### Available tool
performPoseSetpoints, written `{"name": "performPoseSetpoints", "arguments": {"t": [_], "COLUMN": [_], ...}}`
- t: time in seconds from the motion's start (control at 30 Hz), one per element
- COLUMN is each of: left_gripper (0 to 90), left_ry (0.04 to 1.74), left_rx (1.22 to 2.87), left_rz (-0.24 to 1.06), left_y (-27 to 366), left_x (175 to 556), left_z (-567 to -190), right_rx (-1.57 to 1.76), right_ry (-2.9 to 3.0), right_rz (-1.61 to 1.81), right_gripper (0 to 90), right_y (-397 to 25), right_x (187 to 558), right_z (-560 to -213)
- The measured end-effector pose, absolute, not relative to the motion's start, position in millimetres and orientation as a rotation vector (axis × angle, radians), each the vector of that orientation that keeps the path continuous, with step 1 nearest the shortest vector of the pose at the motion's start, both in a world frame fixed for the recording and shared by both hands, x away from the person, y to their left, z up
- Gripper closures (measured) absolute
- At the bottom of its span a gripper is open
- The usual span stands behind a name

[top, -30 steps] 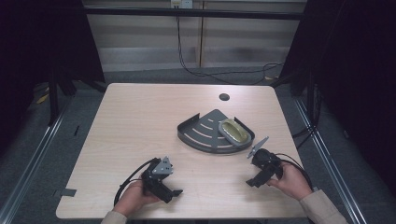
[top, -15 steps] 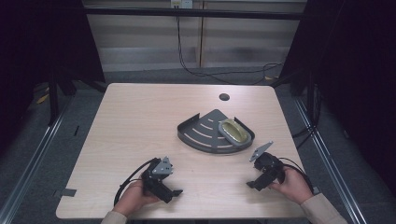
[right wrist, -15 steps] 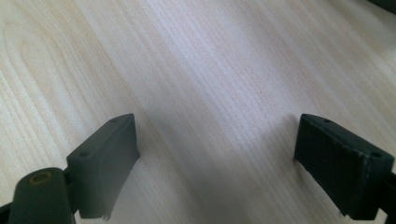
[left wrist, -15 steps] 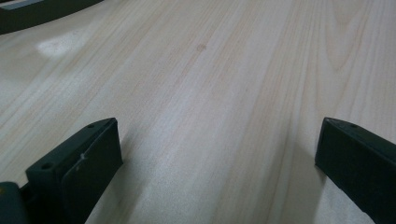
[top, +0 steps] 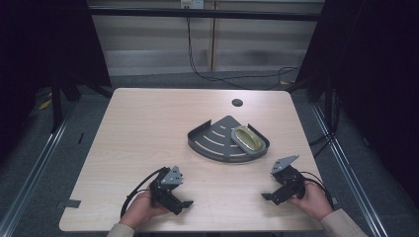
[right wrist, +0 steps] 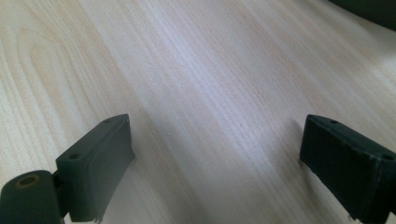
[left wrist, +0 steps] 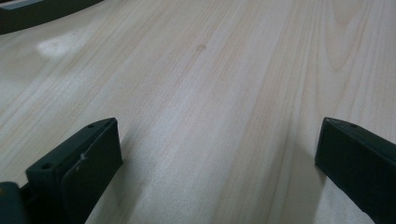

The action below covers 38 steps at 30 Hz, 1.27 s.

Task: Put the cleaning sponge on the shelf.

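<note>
A: Yellow-green item (top: 248,139) lies in the tray (top: 212,143), right of worktop centre, toward the far edge.

B: Grippers?

A: Left gripper (top: 174,197) and right gripper (top: 276,190), near edge, jaws spread, empty.

B: Risk?

A: A low approach could push the tray. The item's type is unclear.

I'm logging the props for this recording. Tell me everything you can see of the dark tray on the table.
The tray is dark grey and shaped like a quarter circle: two straight sides meet at a corner pointing away from the person, and a curved edge faces them. It has a low raised rim and curved slots cut through its floor, and looks like metal or hard plastic. It lies flat on the wooden table, right of centre. A yellowish oval object in a grey holder rests on its right part. Neither gripper touches it.
</note>
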State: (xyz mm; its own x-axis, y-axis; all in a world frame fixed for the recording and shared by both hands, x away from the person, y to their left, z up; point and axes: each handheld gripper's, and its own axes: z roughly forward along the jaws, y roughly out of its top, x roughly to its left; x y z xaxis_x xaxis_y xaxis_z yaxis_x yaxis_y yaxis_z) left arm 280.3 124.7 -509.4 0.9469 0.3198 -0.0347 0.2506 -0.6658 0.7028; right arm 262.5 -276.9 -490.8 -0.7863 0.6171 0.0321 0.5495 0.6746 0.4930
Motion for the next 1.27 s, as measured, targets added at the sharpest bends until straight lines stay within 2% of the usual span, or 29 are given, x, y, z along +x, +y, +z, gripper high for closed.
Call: {"name": "performPoseSetpoints", "arguments": {"t": [0.97,1.27], "left_gripper": [0.0,0.0], "left_ry": [0.401,0.4], "left_rx": [2.326,2.334], "left_rz": [0.117,0.117], "left_y": [125,125], "left_x": [280,281], "left_z": [-510,-509], "right_rx": [0.898,0.895], "right_ry": [2.605,2.622], "right_rz": [1.011,0.992], "right_gripper": [8.3,8.5], "right_y": [-294,-292], "right_x": [252,254], "right_z": [-505,-504]}}
